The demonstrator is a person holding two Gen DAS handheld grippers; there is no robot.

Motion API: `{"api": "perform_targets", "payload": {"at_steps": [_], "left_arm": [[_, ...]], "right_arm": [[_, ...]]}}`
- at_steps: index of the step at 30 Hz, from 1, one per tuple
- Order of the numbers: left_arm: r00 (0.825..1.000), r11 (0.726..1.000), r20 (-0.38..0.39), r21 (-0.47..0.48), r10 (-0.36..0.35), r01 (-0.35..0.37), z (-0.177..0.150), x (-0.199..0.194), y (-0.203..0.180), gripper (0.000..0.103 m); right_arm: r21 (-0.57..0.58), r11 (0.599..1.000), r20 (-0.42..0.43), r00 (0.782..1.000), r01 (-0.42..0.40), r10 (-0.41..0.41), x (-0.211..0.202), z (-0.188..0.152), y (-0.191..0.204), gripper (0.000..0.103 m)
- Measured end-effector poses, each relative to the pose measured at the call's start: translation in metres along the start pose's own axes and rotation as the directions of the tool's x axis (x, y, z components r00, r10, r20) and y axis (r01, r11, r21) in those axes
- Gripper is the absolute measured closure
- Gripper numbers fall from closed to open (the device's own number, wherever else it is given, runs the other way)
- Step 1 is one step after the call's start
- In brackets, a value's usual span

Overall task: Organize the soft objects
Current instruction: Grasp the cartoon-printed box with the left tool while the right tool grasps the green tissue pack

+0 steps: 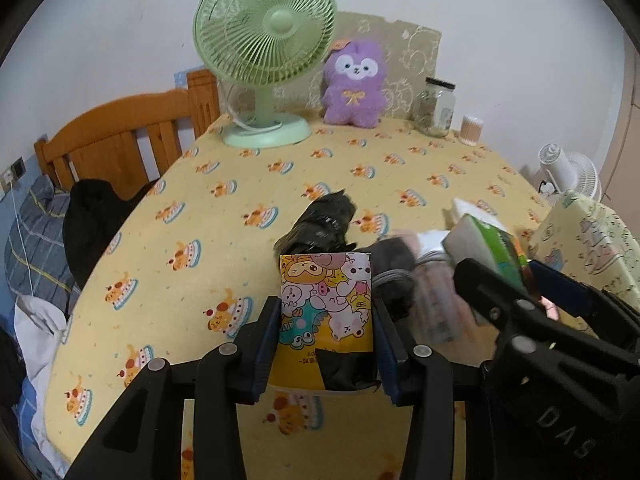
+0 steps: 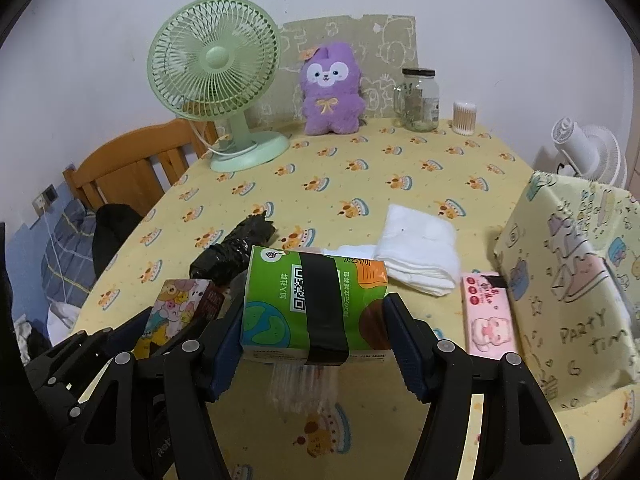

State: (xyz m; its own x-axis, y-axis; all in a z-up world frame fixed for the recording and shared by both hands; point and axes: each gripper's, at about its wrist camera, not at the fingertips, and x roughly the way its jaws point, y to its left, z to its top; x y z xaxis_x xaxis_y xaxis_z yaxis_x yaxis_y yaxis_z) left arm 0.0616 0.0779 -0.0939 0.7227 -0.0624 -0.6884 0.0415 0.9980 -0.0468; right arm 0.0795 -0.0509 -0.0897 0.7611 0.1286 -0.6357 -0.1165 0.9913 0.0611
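My left gripper (image 1: pixel 326 320) is shut on a small tissue pack printed with cartoon animals (image 1: pixel 326 300), lifted above the yellow tablecloth; the same cartoon pack (image 2: pixel 176 304) shows at the left of the right wrist view. My right gripper (image 2: pixel 316 320) is shut on a green tissue pack with a black tape band (image 2: pixel 316 300), also raised; that green pack (image 1: pixel 492 248) appears blurred at the right of the left wrist view. A crumpled black bag (image 2: pixel 236 248) lies behind both packs. Folded white cloth (image 2: pixel 420 252) and a pink tissue pack (image 2: pixel 486 316) rest on the table to the right.
At the back stand a green desk fan (image 2: pixel 216 80), a purple plush toy (image 2: pixel 332 88), a glass jar (image 2: pixel 420 100) and a cotton swab tub (image 2: pixel 464 118). A wrapped box with "PARTY TIME" print (image 2: pixel 568 280) rises at the right. A wooden bed frame (image 1: pixel 120 140) and bedding lie left.
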Motion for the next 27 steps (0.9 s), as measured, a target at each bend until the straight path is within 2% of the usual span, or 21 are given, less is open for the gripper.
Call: {"api": "perform_targets", "payload": {"at_steps": [15,22,25,27], "left_arm": [[0.996,0.999,0.088,0.032,0.003,-0.006,0.023,-0.058,-0.036,0.058],[0.992,0.998,0.126,0.057,0.001,-0.009,0.031,-0.077,-0.048,0.058],[0.992,0.998,0.127,0.068,-0.025,0.016,0.035,-0.082,-0.055,0.058],[0.99,0.997,0.143,0.077,-0.01,-0.002,0.037,-0.085,-0.06,0.058]], "right_arm": [[-0.012,1.0,0.081,0.997,-0.003,0.004,-0.067,0.026,-0.012,0.034],[-0.03,1.0,0.107,0.994,-0.003,0.006,-0.089,0.037,-0.016,0.034],[-0.031,0.999,0.118,0.993,-0.02,0.023,-0.096,0.041,-0.019,0.034],[-0.052,0.999,0.132,0.991,-0.013,0.019,-0.1,0.044,-0.019,0.034]]}}
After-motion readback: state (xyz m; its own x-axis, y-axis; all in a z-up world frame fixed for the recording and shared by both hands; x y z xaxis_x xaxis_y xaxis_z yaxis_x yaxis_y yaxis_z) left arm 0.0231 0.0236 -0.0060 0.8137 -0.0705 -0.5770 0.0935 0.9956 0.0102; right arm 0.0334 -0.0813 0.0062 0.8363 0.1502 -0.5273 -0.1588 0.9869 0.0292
